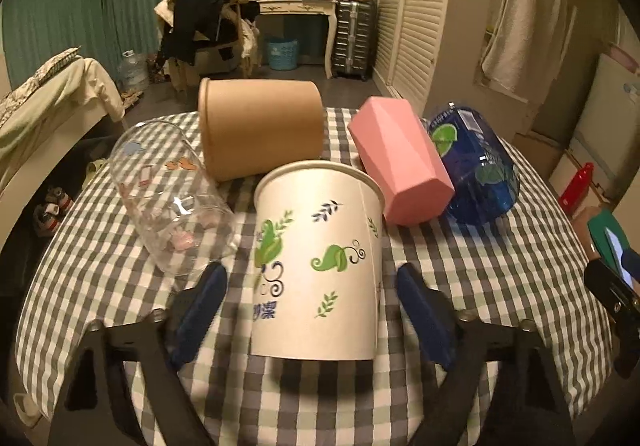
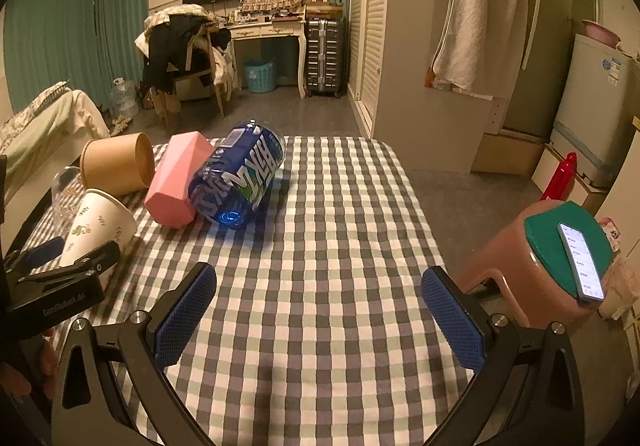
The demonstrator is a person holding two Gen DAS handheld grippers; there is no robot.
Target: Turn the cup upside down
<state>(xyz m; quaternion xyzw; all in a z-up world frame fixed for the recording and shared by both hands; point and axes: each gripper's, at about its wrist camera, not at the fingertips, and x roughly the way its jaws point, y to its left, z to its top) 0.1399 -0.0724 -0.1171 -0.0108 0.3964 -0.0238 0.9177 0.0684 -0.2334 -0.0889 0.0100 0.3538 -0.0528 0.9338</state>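
A white paper cup [image 1: 316, 266] with green leaf prints lies tilted on the checked tablecloth [image 1: 480, 286], mouth away from me, between the blue pads of my left gripper [image 1: 310, 286]. The jaws are open, with gaps on both sides of the cup. It also shows in the right wrist view [image 2: 98, 230], far left, behind the left gripper's black body [image 2: 60, 286]. My right gripper [image 2: 320, 298] is open and empty over bare cloth.
A clear glass [image 1: 168, 193], a brown paper tub [image 1: 260, 125], a pink faceted cup [image 1: 400, 161] and a blue bottle [image 1: 476, 165] lie on their sides behind the white cup. A pink stool [image 2: 532, 274] with a phone [image 2: 582, 260] stands right of the table.
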